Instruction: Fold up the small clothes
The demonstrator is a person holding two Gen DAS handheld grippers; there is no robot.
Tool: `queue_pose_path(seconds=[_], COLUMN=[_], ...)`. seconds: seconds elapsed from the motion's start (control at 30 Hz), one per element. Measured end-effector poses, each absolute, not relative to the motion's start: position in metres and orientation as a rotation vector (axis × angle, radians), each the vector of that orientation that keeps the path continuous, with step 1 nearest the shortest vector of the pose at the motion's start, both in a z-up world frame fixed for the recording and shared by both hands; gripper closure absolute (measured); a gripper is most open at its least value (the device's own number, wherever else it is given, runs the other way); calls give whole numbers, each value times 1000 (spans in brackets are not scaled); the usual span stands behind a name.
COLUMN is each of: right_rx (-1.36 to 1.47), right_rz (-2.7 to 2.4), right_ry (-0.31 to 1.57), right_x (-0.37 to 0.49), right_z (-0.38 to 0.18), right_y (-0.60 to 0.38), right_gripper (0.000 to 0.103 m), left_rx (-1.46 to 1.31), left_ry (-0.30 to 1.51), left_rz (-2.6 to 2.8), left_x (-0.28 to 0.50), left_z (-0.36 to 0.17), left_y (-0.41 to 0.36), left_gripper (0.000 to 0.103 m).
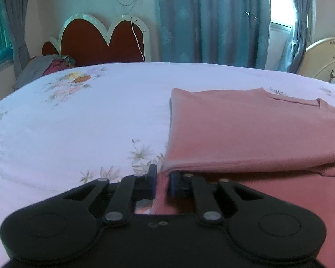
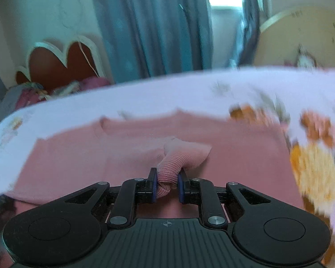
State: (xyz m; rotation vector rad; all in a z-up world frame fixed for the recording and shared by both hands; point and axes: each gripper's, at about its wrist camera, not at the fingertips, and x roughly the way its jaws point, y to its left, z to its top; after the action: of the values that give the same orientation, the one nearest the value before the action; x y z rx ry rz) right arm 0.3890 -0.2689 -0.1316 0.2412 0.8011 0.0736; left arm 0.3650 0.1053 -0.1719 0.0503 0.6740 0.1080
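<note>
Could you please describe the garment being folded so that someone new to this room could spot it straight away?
Start at the bed with the pale floral sheet, in front of the blue curtains. On it lies the pink knit top, partly folded over itself. It is the only plain pink thing there, and both the left tool and right tool pinch its fabric.

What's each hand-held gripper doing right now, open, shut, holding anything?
Left hand-held gripper: shut on the near edge of the pink garment.
Right hand-held gripper: shut on a bunched-up fold of the pink garment.
</note>
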Motion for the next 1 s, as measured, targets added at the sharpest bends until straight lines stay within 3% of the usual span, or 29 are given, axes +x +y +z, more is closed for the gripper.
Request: queue_pose_path(seconds=[0.1,0.13,0.17,0.23,0.4,0.7,0.73,0.77,0.8,1.0], right_rx=[280,286,282,277,257,338,335,320,315,173], right_rz=[86,83,62,44,16,7,10,21,27,-14], right_ry=[870,862,852,807,763,840,839,839,839,704], right_x=[382,379,376,369,384,429,430,431,431,415], right_z=[-151,-149,-145,-134,-121,-153,-154,-155,-155,-135], right_y=[-278,-281,-285,-293,-308,-303,-300,-295,-293,-285], right_gripper=[85,78,61,50,50,50,55,81,89,95], left_rx=[80,97,104,97,-1,-31,-33,-39,-42,-23], left_ry=[695,704,717,726,706,697,704,712,721,752], left_rz=[85,73,56,26,25,-40,-48,-56,-57,-35], left_x=[365,363,359,350,343,415,425,432,440,468], left_z=[-168,-166,-163,-157,-135,-137,-140,-144,-147,-167], left_y=[106,107,109,116,130,88,83,79,76,70], left_gripper=[85,82,76,73,61,61,61,62,62,63])
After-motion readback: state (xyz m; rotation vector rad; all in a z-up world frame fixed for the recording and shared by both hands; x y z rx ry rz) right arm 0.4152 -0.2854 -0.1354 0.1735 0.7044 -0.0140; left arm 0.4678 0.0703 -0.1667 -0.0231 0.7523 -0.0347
